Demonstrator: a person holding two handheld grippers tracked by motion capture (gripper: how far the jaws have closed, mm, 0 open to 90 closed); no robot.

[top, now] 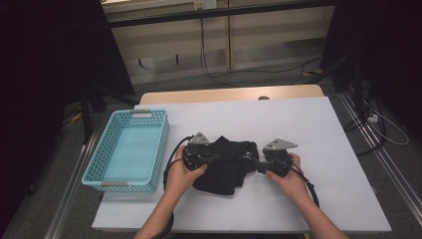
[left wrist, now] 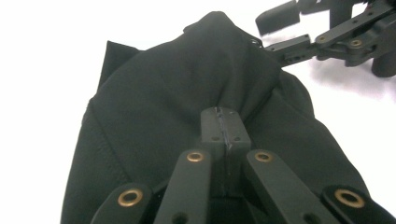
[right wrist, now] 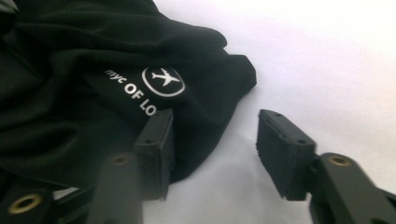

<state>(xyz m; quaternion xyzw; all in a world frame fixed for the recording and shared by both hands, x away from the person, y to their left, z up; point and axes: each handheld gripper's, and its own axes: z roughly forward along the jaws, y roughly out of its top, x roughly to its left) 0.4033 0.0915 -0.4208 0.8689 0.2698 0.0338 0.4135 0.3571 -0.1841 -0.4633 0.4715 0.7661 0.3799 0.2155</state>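
One black garment [top: 225, 164] lies crumpled on the white table [top: 298, 124], near the front edge, bunched into a soft heap between the two hands. It's dark, matte fabric, folded over itself with deep creases, and the left gripper view shows a stitched seam running down one side. In the right gripper view there's white print on it: a small aeroplane inside a circle, with lettering beside and below it, partly cut off by a jaw.

Left gripper [left wrist: 224, 122]: jaws pressed tight together, a pinch of the black cloth caught between the pads, the fabric puckering up to that point. Right gripper [right wrist: 215, 149]: jaws standing apart, one pad resting against the garment's edge, the other over bare table, not clamped on anything.

The count: one garment, two grippers, one in each of the person's two hands. One turquoise plastic basket [top: 94, 167] with perforated walls sits at the table's left side, just beside the left gripper.
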